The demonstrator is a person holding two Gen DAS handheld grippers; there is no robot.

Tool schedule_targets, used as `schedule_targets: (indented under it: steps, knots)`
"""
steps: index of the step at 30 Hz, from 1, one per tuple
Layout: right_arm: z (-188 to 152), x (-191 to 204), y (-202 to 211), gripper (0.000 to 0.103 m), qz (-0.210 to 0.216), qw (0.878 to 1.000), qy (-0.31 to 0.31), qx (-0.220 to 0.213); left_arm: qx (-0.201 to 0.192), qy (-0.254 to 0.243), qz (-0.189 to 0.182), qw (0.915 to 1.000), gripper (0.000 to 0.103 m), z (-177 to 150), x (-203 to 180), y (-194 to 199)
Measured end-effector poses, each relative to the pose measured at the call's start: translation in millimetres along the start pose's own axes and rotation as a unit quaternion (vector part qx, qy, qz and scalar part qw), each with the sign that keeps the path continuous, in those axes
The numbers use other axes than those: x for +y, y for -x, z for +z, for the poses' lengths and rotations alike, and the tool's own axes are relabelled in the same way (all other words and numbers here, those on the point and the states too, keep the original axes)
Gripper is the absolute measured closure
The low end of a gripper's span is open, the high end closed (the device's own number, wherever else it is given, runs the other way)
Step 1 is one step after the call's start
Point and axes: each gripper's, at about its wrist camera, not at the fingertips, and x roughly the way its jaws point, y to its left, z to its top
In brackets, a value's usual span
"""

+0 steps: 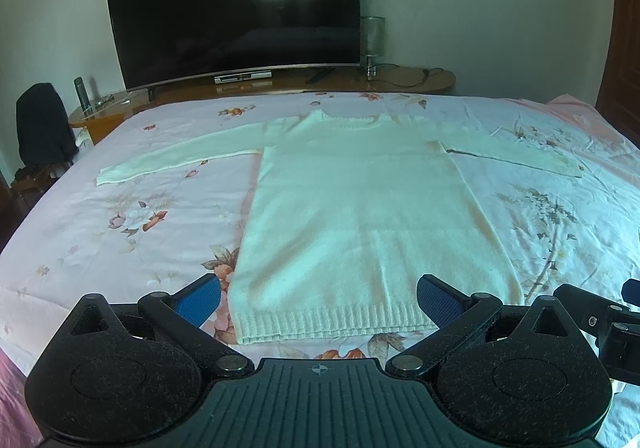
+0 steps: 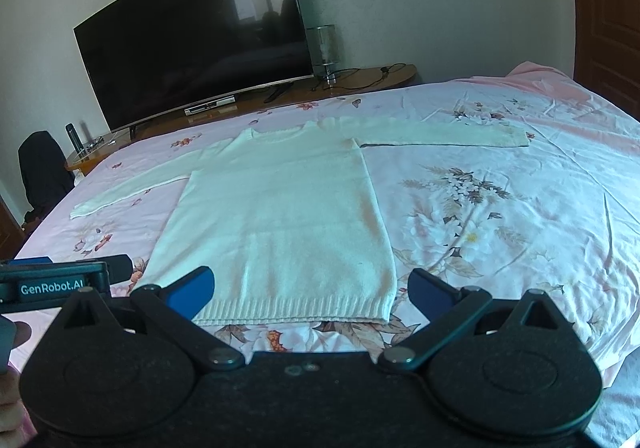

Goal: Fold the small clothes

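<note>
White knit sweater (image 1: 360, 216) spread flat on the bed (image 1: 120, 232), face up, both sleeves stretched out to the sides, ribbed hem (image 1: 336, 322) nearest the cameras. Not a single fold made yet, by the look of it.

Left gripper (image 1: 318, 298) hovering just short of the hem, blue fingers (image 1: 200, 302) wide apart, holding nothing. Right gripper (image 2: 311, 294) the same: fingers (image 2: 192, 294) spread wide, nothing between them, lined up near the hem's right corner. Both close to the cloth, but touching or not? Hard to call from these angles, likely just above.

Left sleeve (image 1: 172, 162) lying straight and tidy. Right sleeve (image 2: 440, 136) casting a dark line along its lower edge, so possibly lifted or curled under there.

Now the risks. Loose knit, so a pinch taking only the top layer would peel front from back and leave the fold lopsided. Uneven lifting at the two corners would skew the body. Dragging rather than lifting could ruck the floral sheet (image 2: 500, 208) underneath and carry wrinkles into the fold. Sleeves left out while the body goes over would trail and bunch.

Television (image 1: 236, 12) and lamp (image 1: 372, 44) well beyond the bed, out of harm's way.
</note>
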Motion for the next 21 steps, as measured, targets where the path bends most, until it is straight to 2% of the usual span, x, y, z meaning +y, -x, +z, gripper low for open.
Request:
schedule_targets:
  steps: [21]
  knots:
    - [4.6,6.5,-2.5,0.000,-0.004,1.000,0.007,-0.006,0.001,0.005,0.000,1.0000,0.000,0.4,4.8,-3.3]
